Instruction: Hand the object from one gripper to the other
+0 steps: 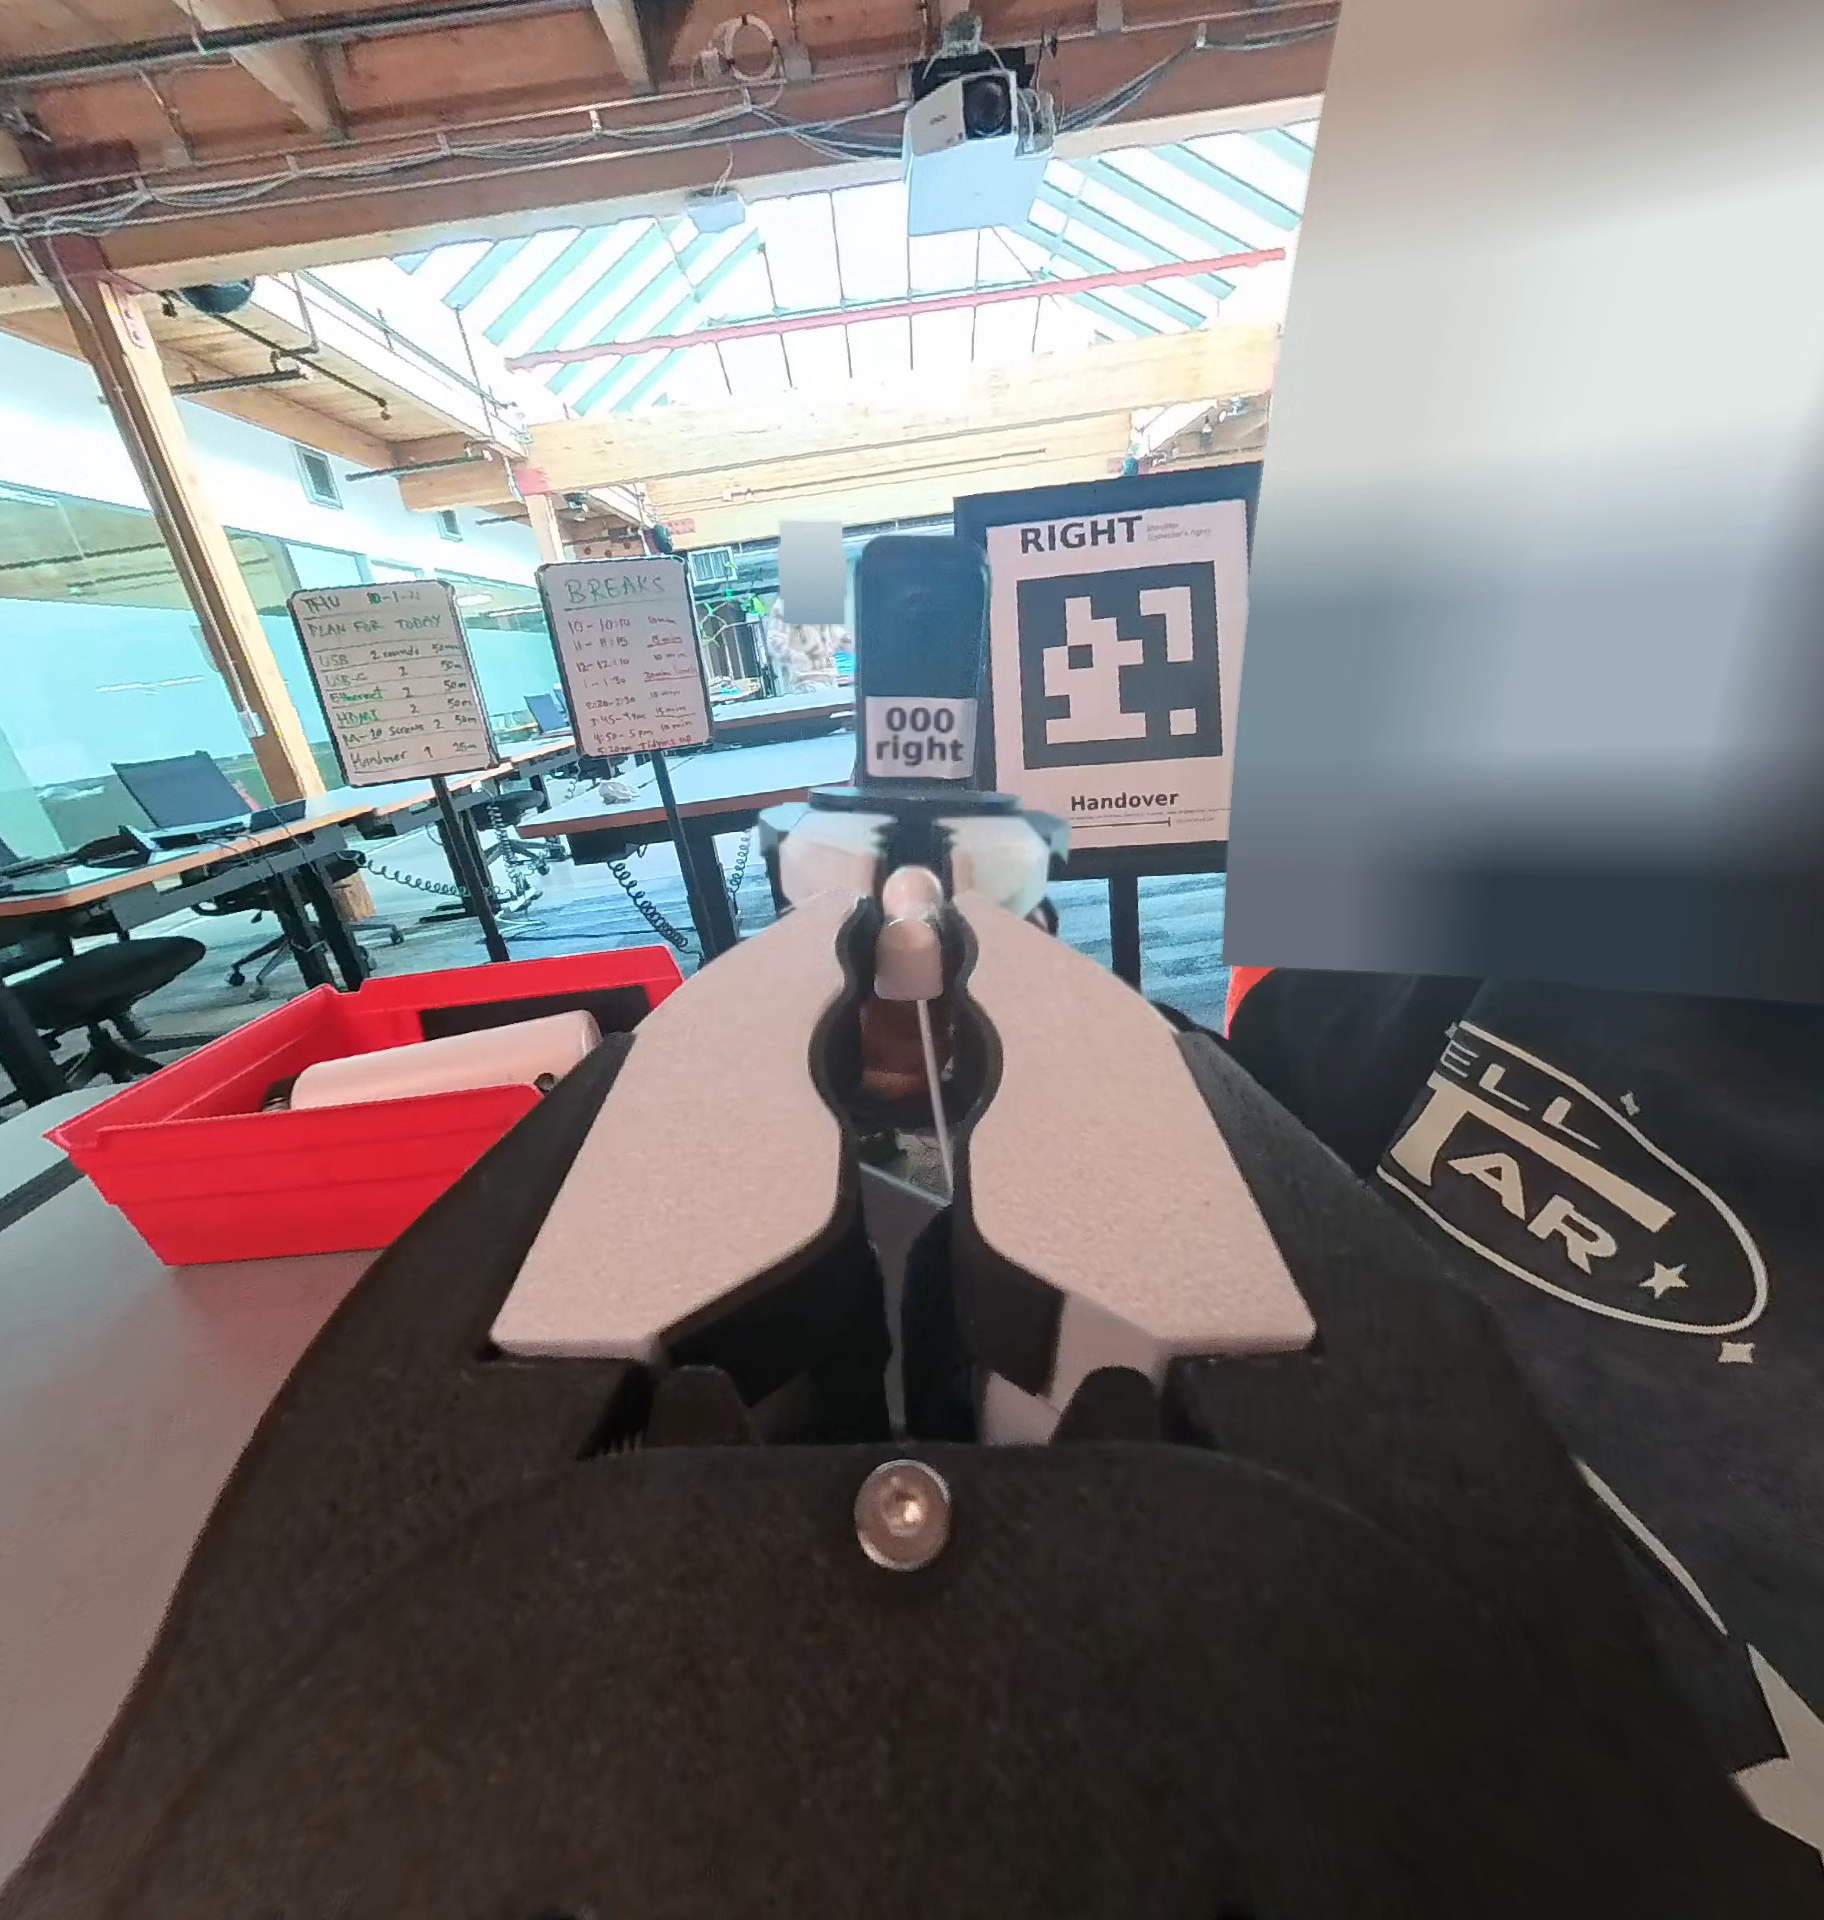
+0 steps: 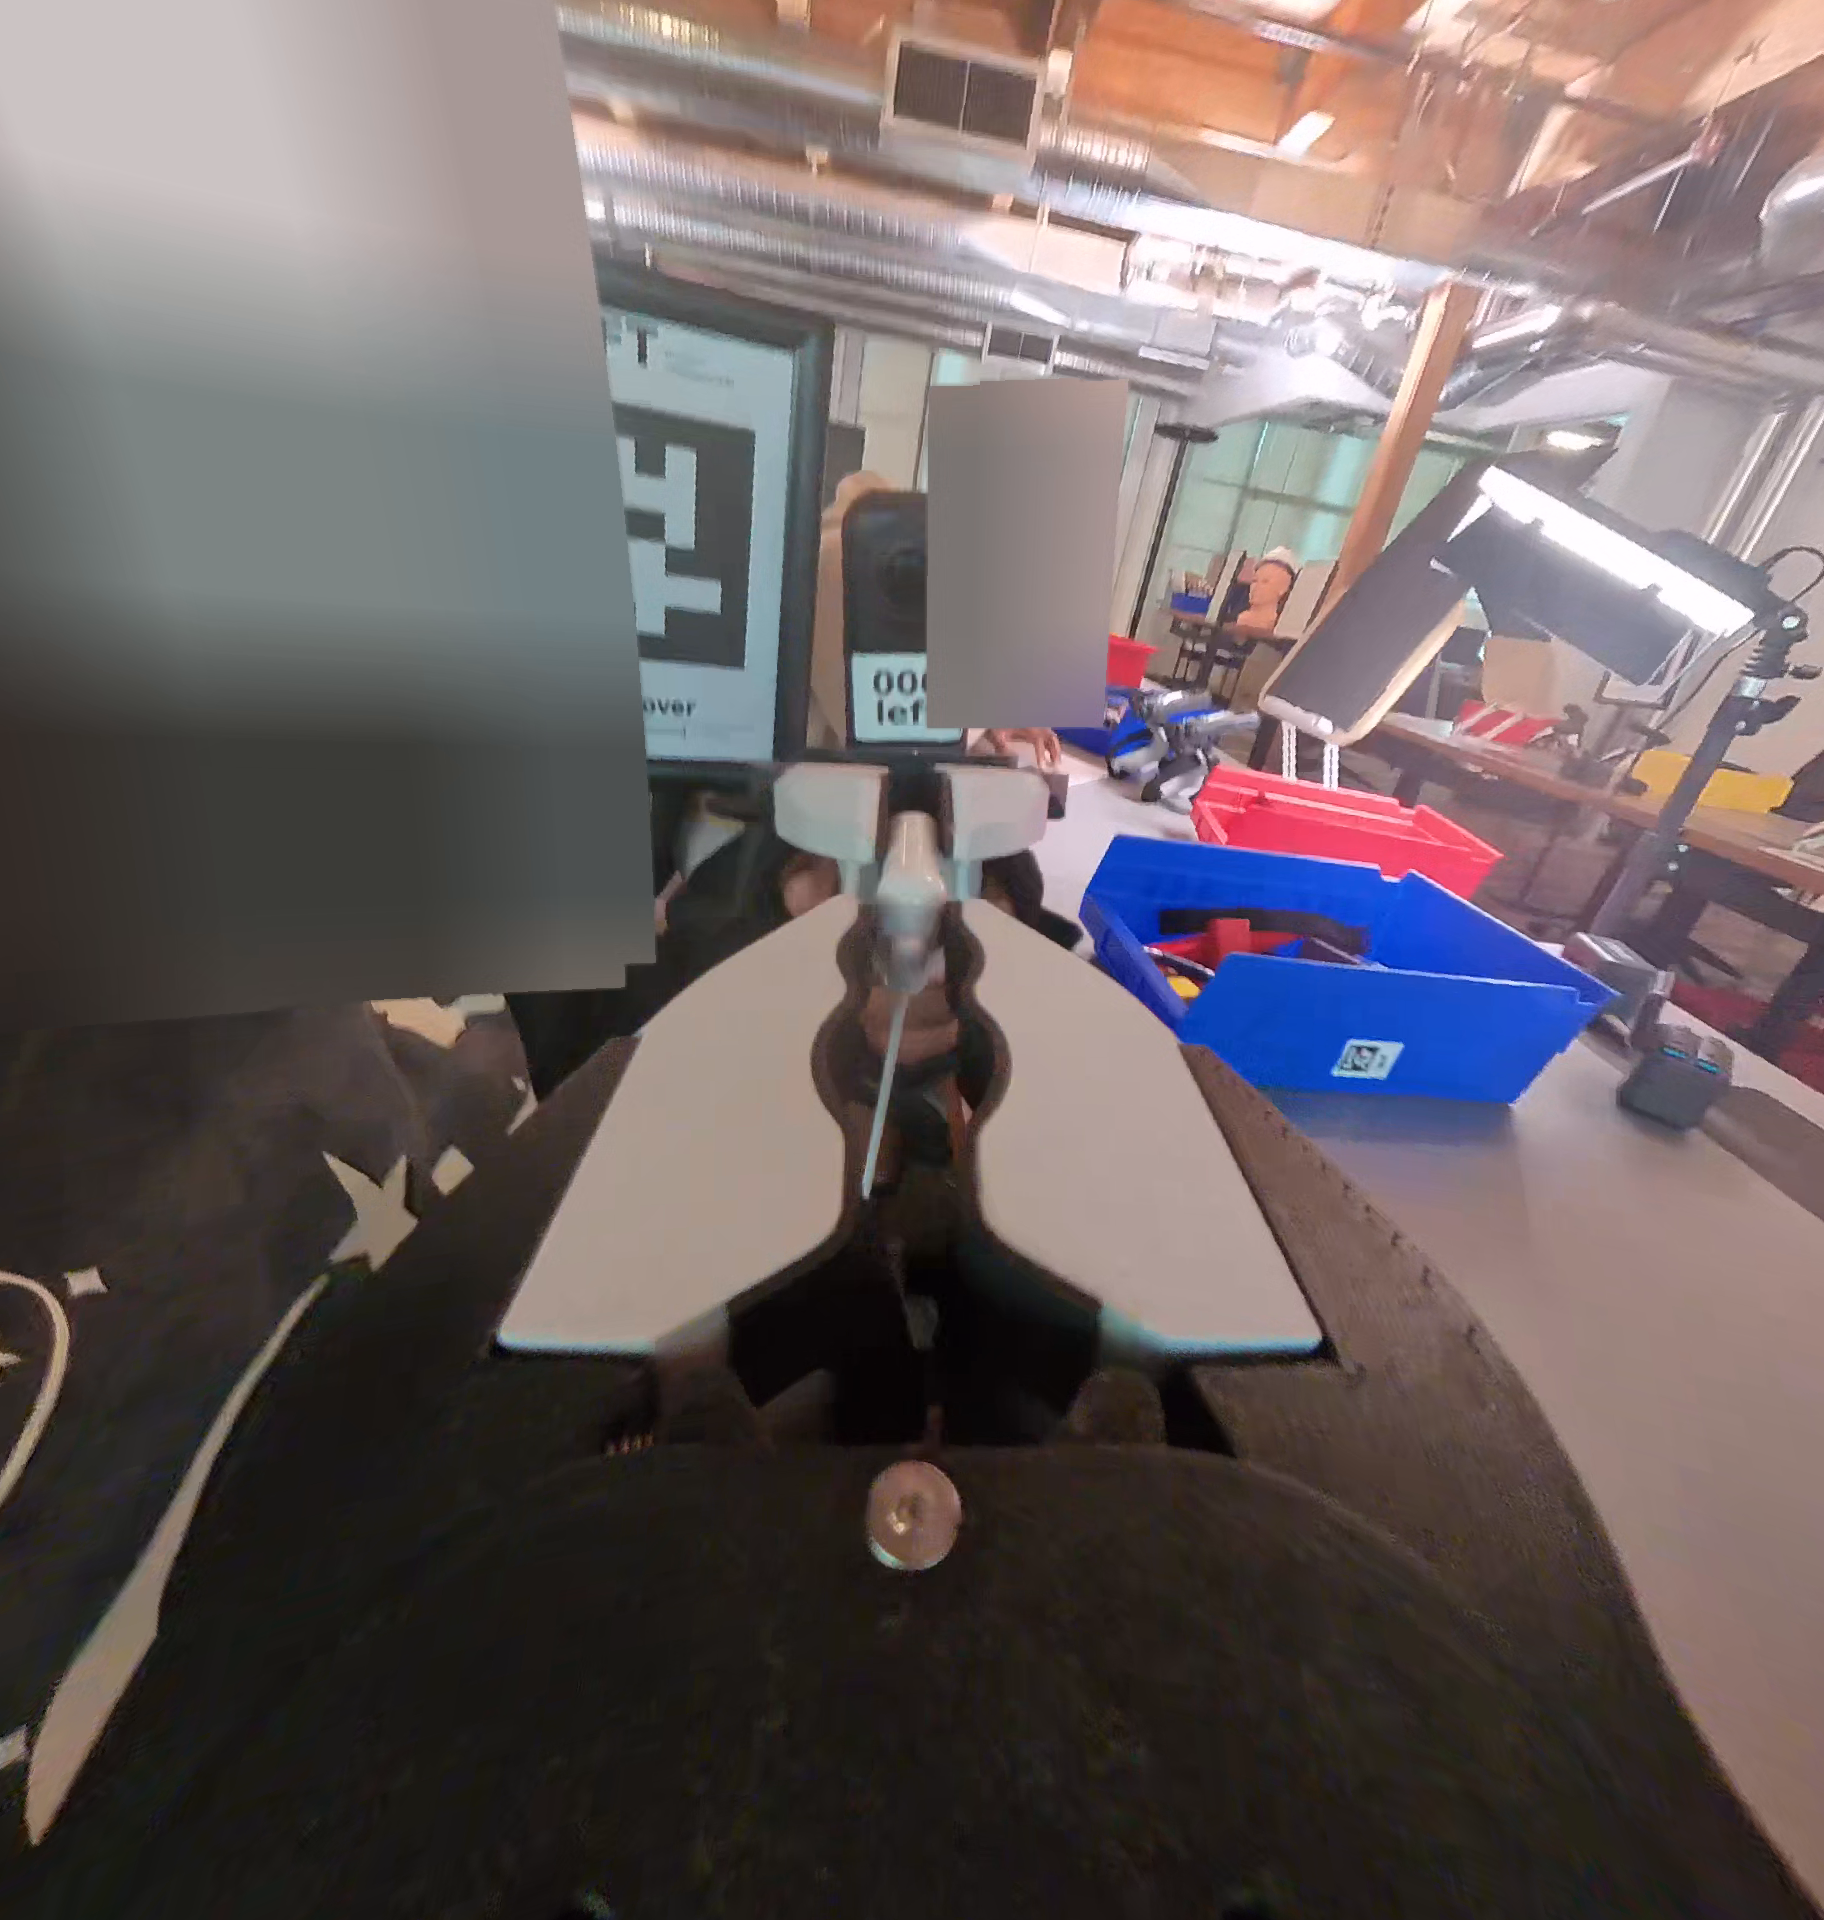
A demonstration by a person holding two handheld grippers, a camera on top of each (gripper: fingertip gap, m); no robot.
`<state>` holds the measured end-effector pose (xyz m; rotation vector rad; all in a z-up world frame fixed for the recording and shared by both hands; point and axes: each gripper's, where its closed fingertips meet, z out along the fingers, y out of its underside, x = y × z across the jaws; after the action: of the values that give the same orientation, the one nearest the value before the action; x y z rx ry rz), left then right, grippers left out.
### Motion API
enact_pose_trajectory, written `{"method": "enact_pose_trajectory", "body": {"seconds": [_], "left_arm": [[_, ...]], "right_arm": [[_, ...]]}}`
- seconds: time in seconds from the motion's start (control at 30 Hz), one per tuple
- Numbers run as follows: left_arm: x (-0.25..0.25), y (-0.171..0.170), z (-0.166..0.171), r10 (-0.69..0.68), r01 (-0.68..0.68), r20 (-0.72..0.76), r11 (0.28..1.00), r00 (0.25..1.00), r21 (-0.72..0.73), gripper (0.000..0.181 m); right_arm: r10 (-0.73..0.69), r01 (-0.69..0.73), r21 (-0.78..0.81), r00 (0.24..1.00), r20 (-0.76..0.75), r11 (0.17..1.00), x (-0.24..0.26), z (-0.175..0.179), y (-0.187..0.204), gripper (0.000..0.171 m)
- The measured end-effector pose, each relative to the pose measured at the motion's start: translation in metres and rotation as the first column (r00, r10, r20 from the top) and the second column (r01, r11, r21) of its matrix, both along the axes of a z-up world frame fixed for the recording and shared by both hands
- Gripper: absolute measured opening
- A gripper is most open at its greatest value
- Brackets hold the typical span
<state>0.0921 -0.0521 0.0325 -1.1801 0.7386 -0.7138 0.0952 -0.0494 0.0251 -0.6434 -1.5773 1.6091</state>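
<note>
Both grippers meet tip to tip above the grey table [image 2: 1666, 1299], each facing the other.

Left gripper [image 1: 906, 935]: jaws nearly together at the tips, clamped on a small grey-white object [image 1: 908, 940] with a thin white stem running back between the fingers.

Right gripper [image 2: 903, 925]: same object [image 2: 908, 883] sits at its fingertips, jaws drawn in close around it; whether they actually press on it I cannot tell. Far-side gripper's white tips [image 2: 913, 821] flank the object's far end.

Red bin [image 1: 295, 1122] near left in the left wrist view, well apart. Blue bin [image 2: 1334, 997] right of the right gripper, apart; bare table between. Person's dark printed shirt [image 1: 1614, 1299] just beside the grippers.
</note>
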Motion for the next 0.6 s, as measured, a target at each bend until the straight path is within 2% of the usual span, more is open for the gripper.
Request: {"method": "enact_pose_trajectory", "body": {"seconds": [0.13,0.2,0.3,0.37,0.4,0.47,0.6], "left_arm": [[-0.002,0.001,0.002,0.001,0.000,0.035,1.000,0.999,-0.024,0.013],[-0.005,0.003,0.003,0.005,-0.001,0.067,0.999,0.998,-0.052,0.014],[-0.008,0.005,0.002,-0.030,0.049,0.129,0.988,0.991,-0.146,0.024],[-0.006,0.004,-0.001,-0.080,0.110,0.153,0.975,0.985,-0.195,0.027],[-0.004,0.003,-0.002,-0.097,0.129,0.156,0.970,0.983,-0.208,0.028],[-0.002,0.003,-0.004,-0.106,0.138,0.155,0.967,0.982,-0.213,0.028],[0.002,-0.002,-0.005,-0.126,0.149,0.121,0.968,0.985,-0.204,0.015]], "right_arm": [[-0.072,0.087,0.160,0.992,-0.100,0.983,-0.001,0.000,0.000,0.013],[-0.134,0.200,0.324,0.967,-0.216,0.925,-0.003,-0.002,0.001,0.013],[-0.192,0.461,0.549,0.858,-0.477,0.697,-0.003,0.000,0.004,0.013],[-0.160,0.588,0.620,0.780,-0.605,0.519,-0.002,0.000,0.002,0.013],[-0.130,0.617,0.638,0.758,-0.640,0.461,-0.001,-0.001,-0.001,0.013],[-0.089,0.628,0.649,0.744,-0.662,0.429,0.001,-0.002,-0.007,0.013],[-0.071,0.636,0.653,0.736,-0.673,0.411,0.002,-0.003,-0.006,0.013]]}}
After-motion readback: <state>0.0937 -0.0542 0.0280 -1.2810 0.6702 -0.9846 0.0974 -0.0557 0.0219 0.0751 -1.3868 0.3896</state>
